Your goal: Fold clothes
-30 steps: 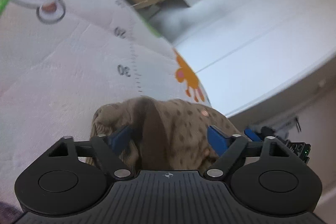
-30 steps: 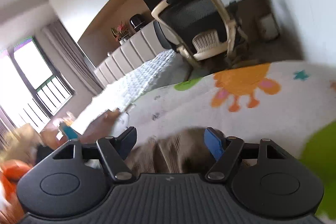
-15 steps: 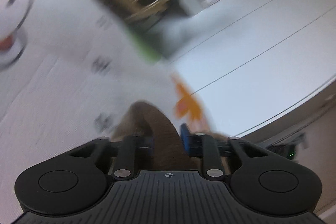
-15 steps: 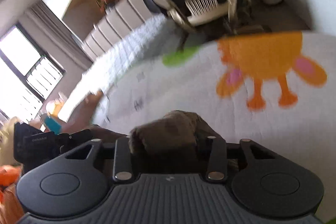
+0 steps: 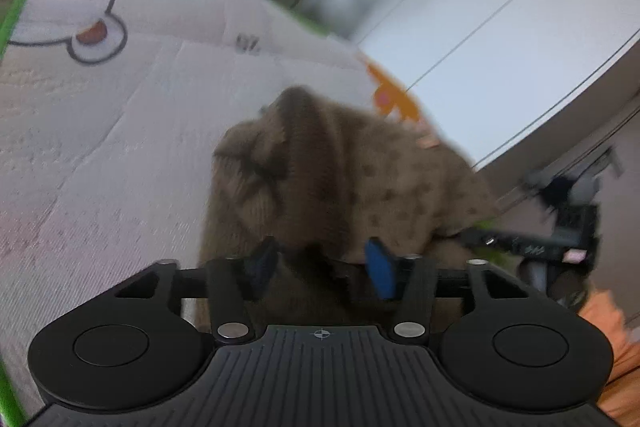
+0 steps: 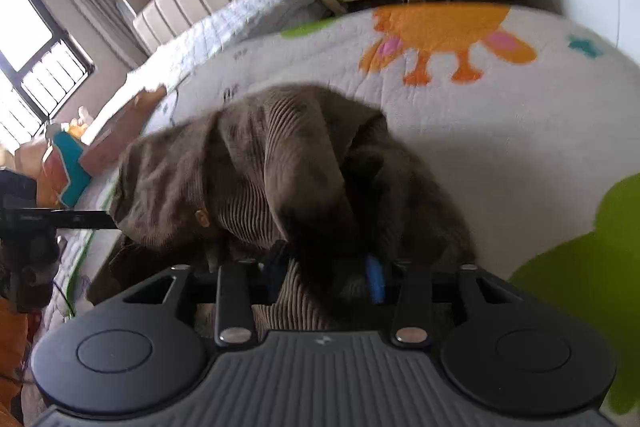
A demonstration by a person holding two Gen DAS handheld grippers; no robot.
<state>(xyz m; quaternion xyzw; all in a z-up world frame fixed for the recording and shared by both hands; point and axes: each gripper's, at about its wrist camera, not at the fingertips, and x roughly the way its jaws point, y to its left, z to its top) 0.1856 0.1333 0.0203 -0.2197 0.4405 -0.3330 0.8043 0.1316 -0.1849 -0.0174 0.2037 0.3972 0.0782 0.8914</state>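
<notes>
The left gripper (image 5: 322, 263) has its jaws partly parted, brown cloth bunched in the gap between its blue pads. The right gripper (image 6: 326, 267) stands the same way, jaws partly parted with cloth between them, and shows blurred at the right edge of the left wrist view.

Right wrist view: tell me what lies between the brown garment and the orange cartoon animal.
In the right wrist view, only bare white quilted mat separates the brown garment from the orange cartoon animal; nothing rests there.
</notes>
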